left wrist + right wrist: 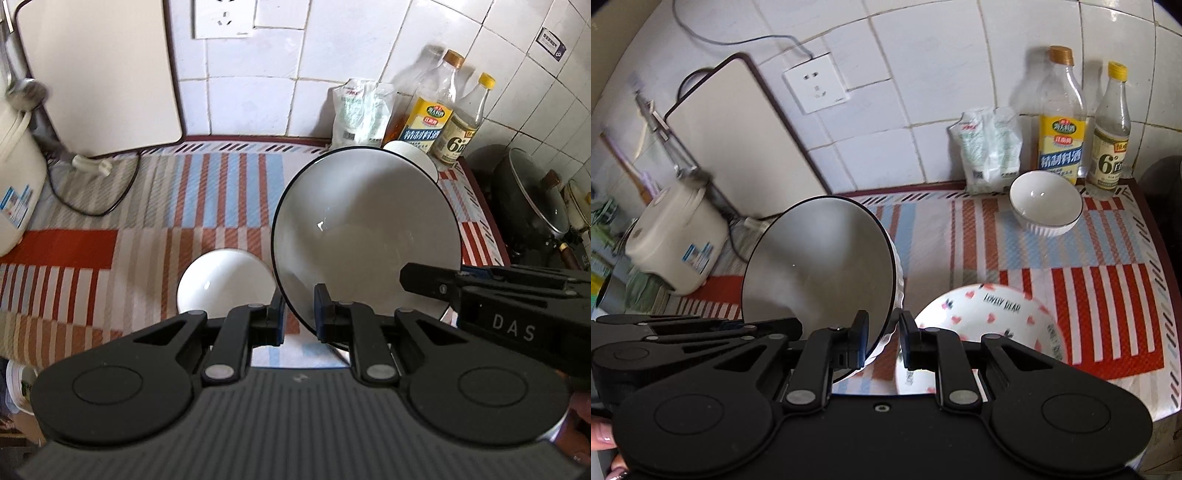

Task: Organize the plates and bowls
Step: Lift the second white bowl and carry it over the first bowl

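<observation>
A large white bowl with a thin black rim (365, 236) hangs tilted above the striped mat, carried by both grippers. My left gripper (300, 306) is shut on its near left rim. My right gripper (884, 325) is shut on the ribbed right rim of the same bowl (820, 266), and it also reaches in from the right as the right gripper (424, 280) in the left wrist view. A small plain white bowl (221, 284) sits on the mat below left. A heart-patterned bowl (990, 321) lies just right of my right fingers. A ribbed white bowl (1045, 206) stands at the back.
Two bottles (1062, 122) and a white bag (991, 147) line the tiled back wall. A cutting board (99, 74) leans at the back left beside a rice cooker (676, 240) with its cord. A lidded dark pan (535, 199) stands past the mat's right edge.
</observation>
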Demonstrator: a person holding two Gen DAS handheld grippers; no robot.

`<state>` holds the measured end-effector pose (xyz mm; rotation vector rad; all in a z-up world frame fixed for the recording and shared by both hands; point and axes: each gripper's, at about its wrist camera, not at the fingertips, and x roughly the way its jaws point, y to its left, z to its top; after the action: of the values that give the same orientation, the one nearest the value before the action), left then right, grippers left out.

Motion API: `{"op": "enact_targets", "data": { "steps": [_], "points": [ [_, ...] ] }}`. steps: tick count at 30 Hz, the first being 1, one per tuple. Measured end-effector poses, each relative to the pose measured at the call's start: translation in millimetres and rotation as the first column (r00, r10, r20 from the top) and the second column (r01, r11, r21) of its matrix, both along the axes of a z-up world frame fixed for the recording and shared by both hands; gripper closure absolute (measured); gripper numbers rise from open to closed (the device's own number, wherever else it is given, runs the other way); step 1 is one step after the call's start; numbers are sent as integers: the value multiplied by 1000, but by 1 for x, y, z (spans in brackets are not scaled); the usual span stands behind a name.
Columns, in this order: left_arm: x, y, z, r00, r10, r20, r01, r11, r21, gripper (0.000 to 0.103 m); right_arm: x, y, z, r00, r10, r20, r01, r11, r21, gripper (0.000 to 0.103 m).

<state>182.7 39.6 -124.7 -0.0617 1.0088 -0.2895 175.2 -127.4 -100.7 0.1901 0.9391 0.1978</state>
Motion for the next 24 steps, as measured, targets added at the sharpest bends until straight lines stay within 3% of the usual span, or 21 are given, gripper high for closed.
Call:
{"op": "enact_targets", "data": {
  "steps": [8,16,24],
  "points": [
    [-9,25,-12,999,34,-39,-34,999,12,90,-11,23,-17,999,32,-44,-31,999,27,81],
    [11,62,-46,992,66,-105,-63,998,31,90,9,51,-57,993,55,-109,-46,996,82,81],
    [40,78,-88,989,23,-148,-19,999,29,90,28,68,-95,984,-20,-179,36,996,82,80]
  ]
}}
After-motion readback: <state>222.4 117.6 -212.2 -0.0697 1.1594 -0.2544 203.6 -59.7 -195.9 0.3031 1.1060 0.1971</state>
